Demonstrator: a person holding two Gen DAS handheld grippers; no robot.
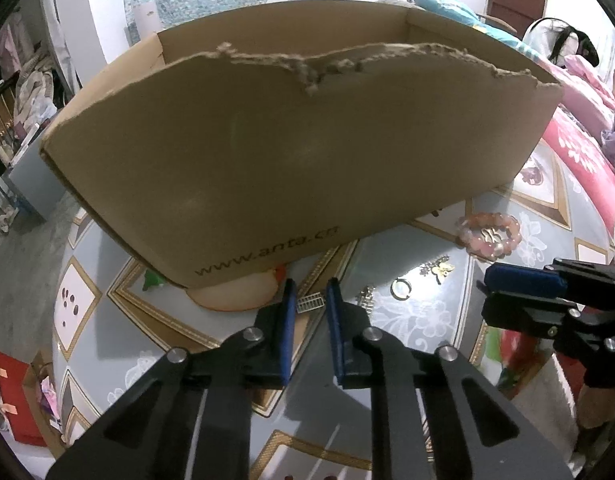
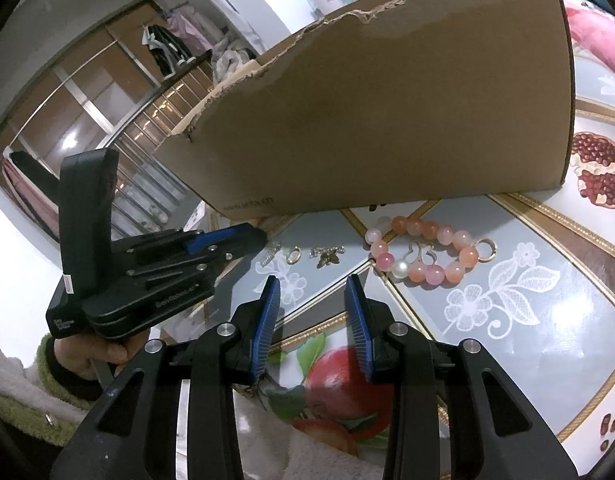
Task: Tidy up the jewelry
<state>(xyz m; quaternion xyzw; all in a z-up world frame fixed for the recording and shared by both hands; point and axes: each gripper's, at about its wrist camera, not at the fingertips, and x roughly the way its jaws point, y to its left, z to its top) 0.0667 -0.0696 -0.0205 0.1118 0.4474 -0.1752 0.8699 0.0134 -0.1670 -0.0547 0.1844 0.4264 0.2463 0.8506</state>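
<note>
Brown cardboard filled most of the left wrist view: an open box with a torn upper edge stood on the table, which was covered by a grey-blue cloth printed with flowers and fruit. The left hand-held gripper was pointed down toward the foot of the box, its blue pads only a narrow gap apart, and nothing was seen clamped between them. A small silver ridged piece lay on the cloth in line with that gap, just beyond the tips. To its right, a silver clip, a gold ring and a butterfly charm were laid out in a loose row. Further right, near the box's corner, a pink bead bracelet was seen. The right hand-held gripper entered from the right edge, side-on.

In the right wrist view, the right hand-held gripper was held with its pads clearly apart and nothing between them, above the cloth. The box stood behind. The bracelet lay just in front of the box, with gold earrings inside its loop and a gold hoop touching its right side. Left of it, the charm, the ring and the clip were lined up. The left hand-held gripper reached in from the left, near the clip, held by a hand in a fleecy sleeve.
</note>
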